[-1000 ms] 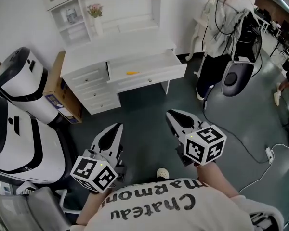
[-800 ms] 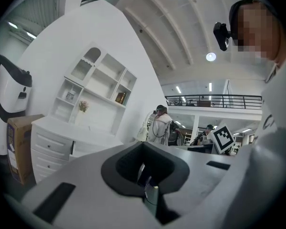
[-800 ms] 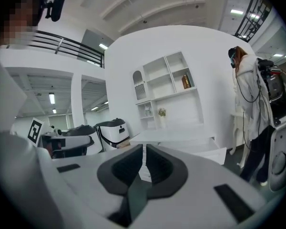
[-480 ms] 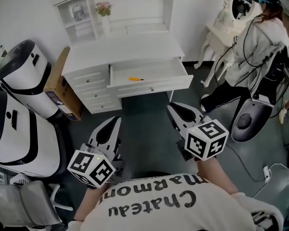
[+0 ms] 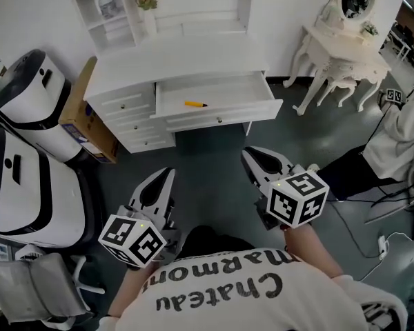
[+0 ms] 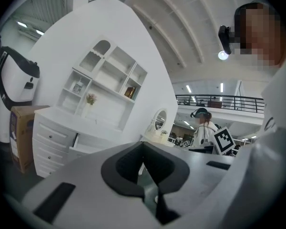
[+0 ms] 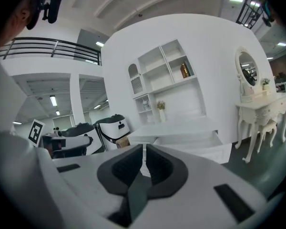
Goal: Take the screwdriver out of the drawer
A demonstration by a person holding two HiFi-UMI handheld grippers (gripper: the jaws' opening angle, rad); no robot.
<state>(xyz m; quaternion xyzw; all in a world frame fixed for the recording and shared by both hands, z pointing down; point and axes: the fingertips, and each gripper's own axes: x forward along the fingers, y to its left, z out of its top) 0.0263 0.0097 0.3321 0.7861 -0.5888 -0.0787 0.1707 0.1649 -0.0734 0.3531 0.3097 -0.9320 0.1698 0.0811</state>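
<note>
the orange screwdriver (image 5: 195, 104) lies crosswise in the open drawer (image 5: 221, 114), well ahead of two closed, empty grippers. the left gripper (image 5: 167, 176) and right gripper (image 5: 252, 158) seem about equally near it.

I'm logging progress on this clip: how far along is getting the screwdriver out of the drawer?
Done: the drawer of the desk stands pulled open. In hand: nothing; the left gripper and right gripper are both shut and empty, well short of the desk. Left: reach in, grasp the orange screwdriver lying on the drawer floor, and lift it out.
</note>
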